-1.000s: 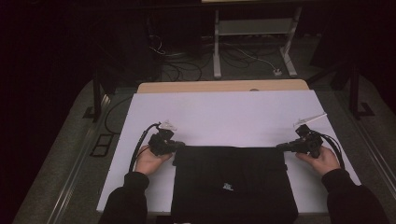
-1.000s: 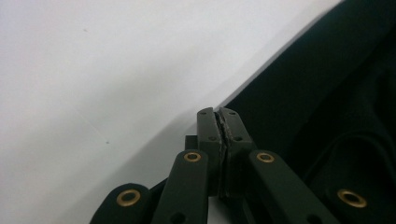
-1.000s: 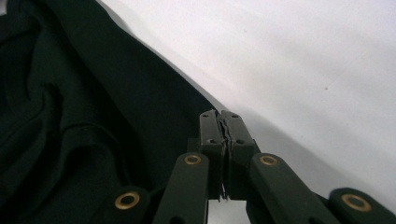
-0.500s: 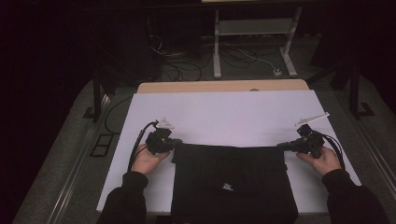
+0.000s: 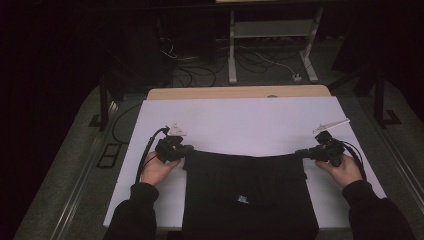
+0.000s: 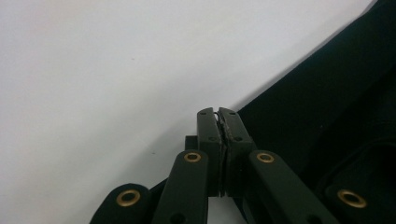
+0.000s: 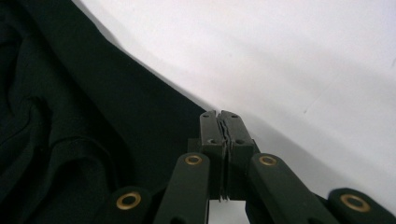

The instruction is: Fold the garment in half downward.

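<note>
High view: we saw black garment [image 5: 250, 195] lying flat on white table [image 5: 240, 120], toward 6 o'clock edge. Left hand-held gripper [image 5: 186, 148] at garment's 10 o'clock corner, right hand-held gripper [image 5: 300, 152] at 2 o'clock corner, far hem stretched between them.

Left gripper view: we noted jaws pressed together, garment [image 6: 327, 107] at 3 o'clock; whether cloth sat pinched, we couldn't tell.

Right gripper view: we noted jaws closed tight, garment [image 7: 84, 126] at 9 o'clock beside them, table [image 7: 303, 56] beyond.

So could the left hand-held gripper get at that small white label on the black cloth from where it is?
Probably yes: the label lies uncovered on the black cloth, nothing between, though the left hand-held gripper is shut at the cloth's corner.
</note>
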The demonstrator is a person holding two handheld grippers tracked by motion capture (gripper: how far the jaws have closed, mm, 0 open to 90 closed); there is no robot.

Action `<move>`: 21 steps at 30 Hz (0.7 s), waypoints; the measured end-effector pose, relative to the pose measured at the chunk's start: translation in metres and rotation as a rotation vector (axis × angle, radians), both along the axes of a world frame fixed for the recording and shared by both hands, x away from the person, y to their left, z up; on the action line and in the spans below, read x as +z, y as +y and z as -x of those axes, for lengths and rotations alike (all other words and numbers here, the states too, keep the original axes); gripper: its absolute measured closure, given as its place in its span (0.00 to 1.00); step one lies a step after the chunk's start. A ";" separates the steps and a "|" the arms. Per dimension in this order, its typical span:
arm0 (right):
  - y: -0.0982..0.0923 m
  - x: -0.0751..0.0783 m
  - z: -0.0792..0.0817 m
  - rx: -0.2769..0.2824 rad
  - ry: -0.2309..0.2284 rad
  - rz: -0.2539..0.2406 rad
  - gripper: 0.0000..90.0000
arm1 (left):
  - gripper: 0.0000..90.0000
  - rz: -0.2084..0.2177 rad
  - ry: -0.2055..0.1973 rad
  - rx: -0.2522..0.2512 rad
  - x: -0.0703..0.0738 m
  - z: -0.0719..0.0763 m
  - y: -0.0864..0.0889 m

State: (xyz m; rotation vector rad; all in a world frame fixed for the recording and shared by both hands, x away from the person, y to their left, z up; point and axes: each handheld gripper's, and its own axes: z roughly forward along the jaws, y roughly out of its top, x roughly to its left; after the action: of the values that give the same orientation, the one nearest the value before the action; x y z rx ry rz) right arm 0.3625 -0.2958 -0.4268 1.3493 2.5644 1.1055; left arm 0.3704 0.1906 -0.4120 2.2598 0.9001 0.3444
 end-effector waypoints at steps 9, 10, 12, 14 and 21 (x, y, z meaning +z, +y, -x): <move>-0.002 0.003 -0.010 -0.022 -0.023 -0.003 0.97 | 0.97 -0.003 -0.002 0.019 0.002 -0.008 0.000; -0.002 0.004 -0.012 -0.025 -0.018 -0.008 0.97 | 0.97 -0.007 -0.005 0.016 0.003 -0.009 0.000; 0.000 0.005 -0.016 -0.026 -0.011 -0.006 0.97 | 0.97 -0.007 -0.010 0.022 0.006 -0.010 -0.001; 0.002 0.006 -0.020 -0.027 -0.010 0.000 0.97 | 0.97 0.001 -0.015 0.026 0.010 -0.014 -0.001; 0.003 0.008 -0.033 -0.051 -0.016 0.009 0.97 | 0.97 0.009 0.001 0.055 0.012 -0.031 -0.003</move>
State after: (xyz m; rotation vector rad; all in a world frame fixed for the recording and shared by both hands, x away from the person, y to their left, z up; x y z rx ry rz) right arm 0.3958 -0.2929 -0.4187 1.3902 2.5053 1.0913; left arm 0.4014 0.1881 -0.3999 2.2306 0.9639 0.3630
